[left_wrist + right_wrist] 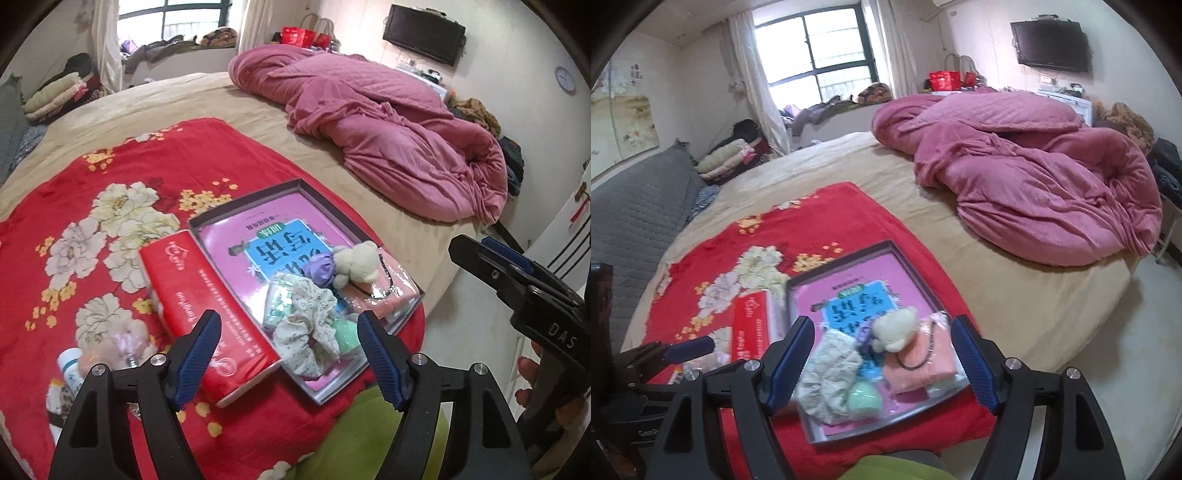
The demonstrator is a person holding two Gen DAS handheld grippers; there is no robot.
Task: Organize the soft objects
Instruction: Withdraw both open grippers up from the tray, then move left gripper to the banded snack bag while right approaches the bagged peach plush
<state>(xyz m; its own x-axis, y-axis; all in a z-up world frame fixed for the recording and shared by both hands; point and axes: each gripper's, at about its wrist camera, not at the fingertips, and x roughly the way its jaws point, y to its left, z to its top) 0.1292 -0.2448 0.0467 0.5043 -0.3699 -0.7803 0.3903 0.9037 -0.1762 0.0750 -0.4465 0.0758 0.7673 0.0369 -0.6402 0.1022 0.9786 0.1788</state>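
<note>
Now the soft bits, a floral scrunchie (308,328), cream teddy (356,264) and green ball (345,334), lie in the near end of the shallow box (207,216) on the red blanket (110,184), w/ a red tissue pack (207,306) touching its left side. Left gripper (290,356) and right gripper (882,363) both hang above, tilted down, jaws apart, nothing btw them.

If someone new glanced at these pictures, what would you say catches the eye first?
Probably the red flowered blanket spread over the near part of the bed, with the shallow box on it holding a pink book, scrunchies and a small cream bear. A red tissue pack lies against the box's left side. Behind, a crumpled pink duvet is heaped on the bed's far right.
</note>
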